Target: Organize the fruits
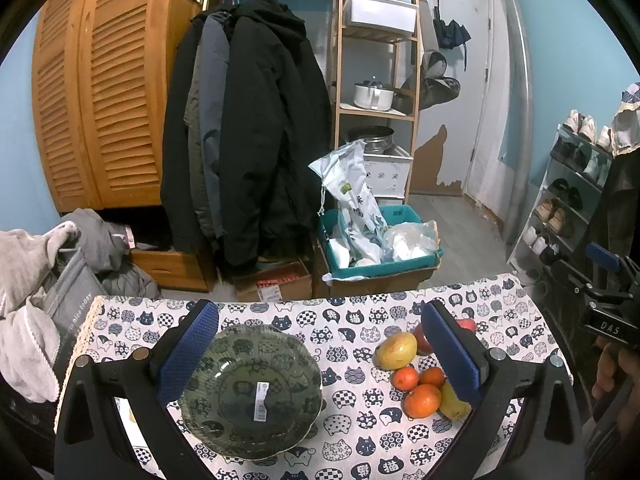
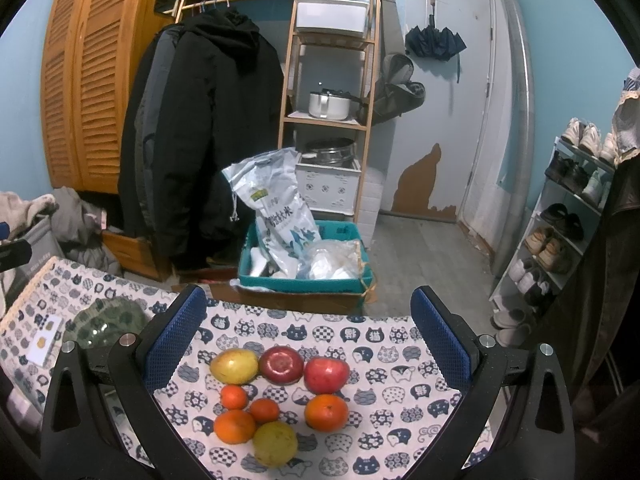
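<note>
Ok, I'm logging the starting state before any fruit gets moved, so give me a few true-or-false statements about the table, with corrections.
1. The glass bowl is empty. True.
2. Two red apples lie on the tablecloth. True.
3. The right tongs grip an orange. False: they are open, holding nothing.
4. The fruit is in the bowl. False: it lies on the cloth beside it.
5. The left tongs are open. True.

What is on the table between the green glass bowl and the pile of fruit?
Nothing. In the left wrist view, only bare cat-print tablecloth lies between the green glass bowl and the fruit pile.
</note>
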Demonstrator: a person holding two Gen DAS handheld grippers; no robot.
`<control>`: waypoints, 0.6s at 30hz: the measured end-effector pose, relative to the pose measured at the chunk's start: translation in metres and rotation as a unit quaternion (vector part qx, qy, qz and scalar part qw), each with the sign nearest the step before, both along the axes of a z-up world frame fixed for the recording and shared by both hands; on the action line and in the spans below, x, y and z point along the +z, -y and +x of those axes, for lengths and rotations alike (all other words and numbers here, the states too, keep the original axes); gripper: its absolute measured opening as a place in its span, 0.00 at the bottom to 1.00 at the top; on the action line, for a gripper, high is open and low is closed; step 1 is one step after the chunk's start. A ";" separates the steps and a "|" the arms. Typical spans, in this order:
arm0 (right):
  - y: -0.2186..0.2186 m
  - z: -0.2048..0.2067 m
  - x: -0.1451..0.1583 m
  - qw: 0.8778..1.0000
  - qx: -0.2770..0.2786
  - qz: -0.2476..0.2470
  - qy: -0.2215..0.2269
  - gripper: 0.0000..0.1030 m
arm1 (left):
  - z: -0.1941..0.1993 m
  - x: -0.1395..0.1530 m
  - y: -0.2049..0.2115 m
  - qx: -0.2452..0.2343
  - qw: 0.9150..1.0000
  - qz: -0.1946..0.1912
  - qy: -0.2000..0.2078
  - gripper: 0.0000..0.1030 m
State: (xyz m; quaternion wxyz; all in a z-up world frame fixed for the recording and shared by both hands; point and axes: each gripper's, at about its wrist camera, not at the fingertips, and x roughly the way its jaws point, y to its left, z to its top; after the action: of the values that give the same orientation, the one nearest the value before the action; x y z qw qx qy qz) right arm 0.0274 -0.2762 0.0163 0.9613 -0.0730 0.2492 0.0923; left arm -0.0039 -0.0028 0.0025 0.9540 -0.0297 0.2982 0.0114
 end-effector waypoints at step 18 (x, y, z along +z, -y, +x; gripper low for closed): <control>0.006 0.015 -0.048 0.996 -0.008 -0.047 -0.079 0.97 | 0.027 -0.049 0.021 -0.027 0.997 0.001 -0.076 0.99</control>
State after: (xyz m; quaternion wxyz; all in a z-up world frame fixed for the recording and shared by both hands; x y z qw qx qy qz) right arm 0.0428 -0.2822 -0.0319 0.9346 -0.1088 0.3294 0.0784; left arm 0.0228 -0.0235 -0.0462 0.9286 -0.0199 0.3704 -0.0115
